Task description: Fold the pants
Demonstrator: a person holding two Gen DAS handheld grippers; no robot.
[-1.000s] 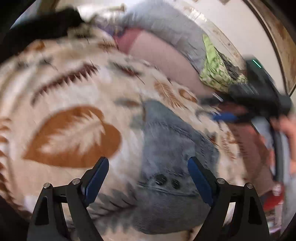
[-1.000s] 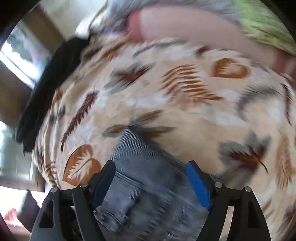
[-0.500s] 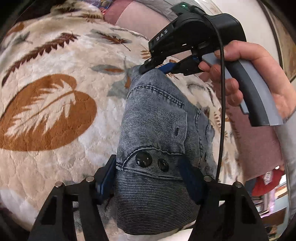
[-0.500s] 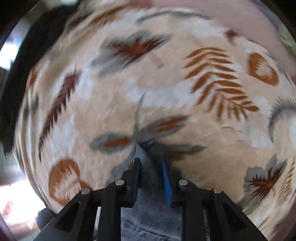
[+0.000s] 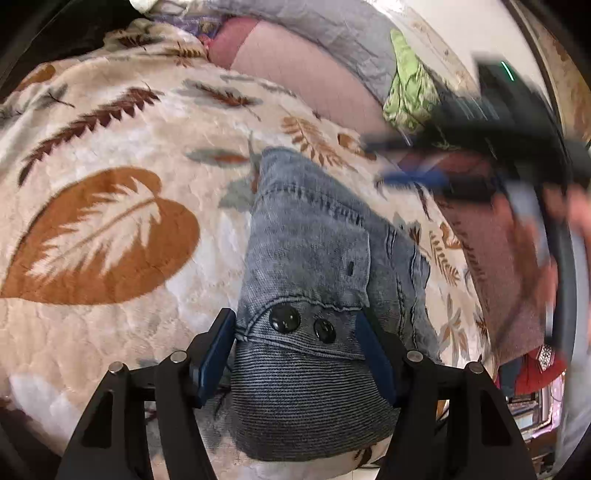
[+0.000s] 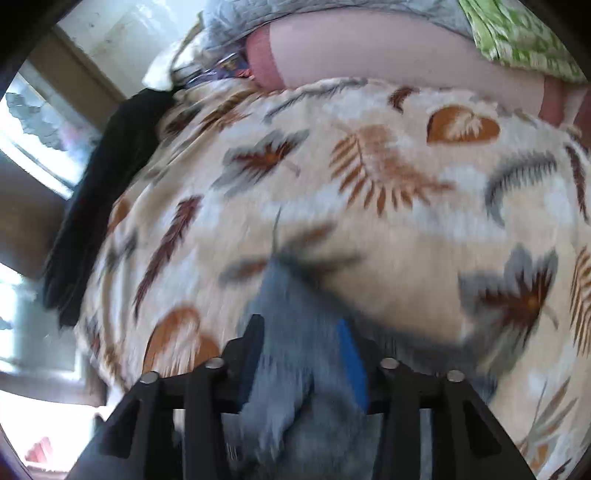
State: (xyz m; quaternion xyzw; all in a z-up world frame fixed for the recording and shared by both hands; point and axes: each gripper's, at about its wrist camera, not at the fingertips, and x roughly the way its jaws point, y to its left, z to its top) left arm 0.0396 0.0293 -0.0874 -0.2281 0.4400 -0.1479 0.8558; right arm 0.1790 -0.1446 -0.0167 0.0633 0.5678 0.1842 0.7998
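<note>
Folded grey-blue denim pants (image 5: 314, 258) lie on a leaf-patterned blanket (image 5: 110, 147), waistband with two black buttons nearest me. My left gripper (image 5: 295, 332) straddles the waistband end, its blue pads touching the fabric on both sides, half closed around it. In the left wrist view my right gripper (image 5: 406, 162) is blurred, lifted to the right of the pants' far corner, fingers apart. In the right wrist view the pants (image 6: 295, 350) are blurred under the right gripper (image 6: 299, 339), whose jaws stand partly open.
A pink pillow (image 5: 303, 74), a grey cover (image 5: 314, 26) and a green patterned cloth (image 5: 410, 96) lie at the far side of the bed. A black garment (image 6: 103, 177) lies at the blanket's left edge by a window.
My right gripper let go of the pants' far corner, opened and pulled away to the right. My left gripper has stayed around the waistband.
</note>
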